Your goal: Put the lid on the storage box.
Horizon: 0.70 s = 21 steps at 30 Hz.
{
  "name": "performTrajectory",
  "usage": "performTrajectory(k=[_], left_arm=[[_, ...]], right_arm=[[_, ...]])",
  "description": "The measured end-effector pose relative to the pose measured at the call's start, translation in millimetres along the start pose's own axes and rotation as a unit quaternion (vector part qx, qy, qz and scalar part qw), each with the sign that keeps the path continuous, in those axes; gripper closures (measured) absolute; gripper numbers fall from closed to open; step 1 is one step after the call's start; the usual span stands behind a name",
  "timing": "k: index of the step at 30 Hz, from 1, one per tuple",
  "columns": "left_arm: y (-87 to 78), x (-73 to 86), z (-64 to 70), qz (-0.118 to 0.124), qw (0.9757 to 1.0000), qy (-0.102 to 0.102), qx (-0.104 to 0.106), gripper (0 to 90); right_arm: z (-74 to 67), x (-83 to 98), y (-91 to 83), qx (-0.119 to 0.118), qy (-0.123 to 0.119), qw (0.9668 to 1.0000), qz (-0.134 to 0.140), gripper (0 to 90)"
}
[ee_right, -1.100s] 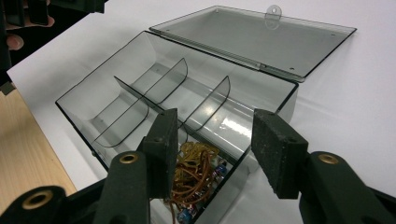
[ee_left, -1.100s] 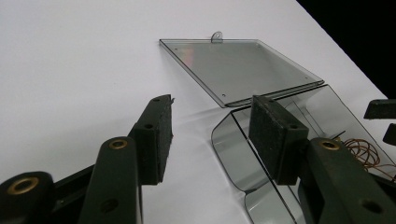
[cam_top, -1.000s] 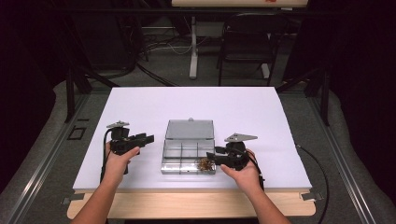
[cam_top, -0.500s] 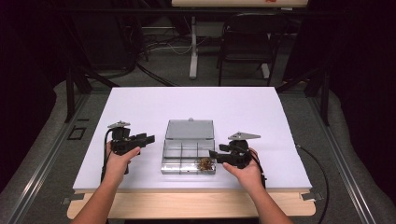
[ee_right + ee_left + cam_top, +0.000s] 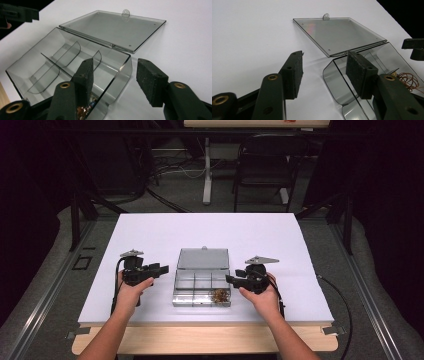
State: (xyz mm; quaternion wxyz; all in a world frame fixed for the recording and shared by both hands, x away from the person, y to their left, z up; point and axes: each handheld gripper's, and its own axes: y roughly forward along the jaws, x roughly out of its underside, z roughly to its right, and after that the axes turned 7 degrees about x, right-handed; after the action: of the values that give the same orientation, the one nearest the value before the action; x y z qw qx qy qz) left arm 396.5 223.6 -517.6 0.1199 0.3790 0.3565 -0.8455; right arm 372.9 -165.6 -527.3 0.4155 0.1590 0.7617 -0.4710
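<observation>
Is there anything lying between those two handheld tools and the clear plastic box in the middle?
Nothing visible. The left tool and right tool flank the clear plastic compartment box on bare white table. Each tool's jaws straddle a side wall, open, without pressing it.

A white table (image 5: 150, 235) with a pale wooden front edge carries a clear plastic box (image 5: 186, 290) near its front middle. The box's lid (image 5: 203, 259) lies open, flat on the tabletop behind it (hinged along the box's back edge).
</observation>
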Motion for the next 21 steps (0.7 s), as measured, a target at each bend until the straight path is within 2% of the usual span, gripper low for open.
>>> performTrajectory(k=[2,4,7,9,13,17,20,21], left_arm=[[2.7,-0.9,-0.1,-0.003,1.0,0.0,-0.001,47.7],[5.5,-2.0,0.1,-0.008,1.0,0.002,-0.002,47.6],[9.5,-3.5,0.5,-0.009,0.9999,0.006,0.0,47.9],[12.6,-4.8,1.5,-0.009,0.9999,0.009,-0.001,49.7],[15.9,-11.3,5.5,-0.024,0.9991,0.034,-0.009,52.1],[19.7,-18.1,7.3,-0.014,0.9989,0.042,-0.011,52.4],[25.3,-21.6,7.1,-0.024,0.9986,0.045,-0.012,51.7],[27.5,-21.9,7.1,-0.023,0.9986,0.045,-0.012,51.5]], right_arm=[[1.8,-3.1,2.5,-0.001,0.004,1.0,-0.007,49.3],[3.8,-6.7,3.8,0.009,0.001,0.9999,-0.01,49.1],[8.5,-14.4,5.6,0.002,0.025,0.9997,-0.006,45.9],[11.5,-19.4,6.8,0.002,0.028,0.9995,-0.012,43.9],[16.0,-26.8,9.5,0.003,0.03,0.9993,-0.022,40.5],[20.8,-32.3,12.1,0.001,0.041,0.9989,-0.023,40.3],[24.1,-34.7,13.4,-0.001,0.053,0.9983,-0.024,40.4],[24.8,-35.4,14.1,0.004,0.05,0.9984,-0.025,40.6]])
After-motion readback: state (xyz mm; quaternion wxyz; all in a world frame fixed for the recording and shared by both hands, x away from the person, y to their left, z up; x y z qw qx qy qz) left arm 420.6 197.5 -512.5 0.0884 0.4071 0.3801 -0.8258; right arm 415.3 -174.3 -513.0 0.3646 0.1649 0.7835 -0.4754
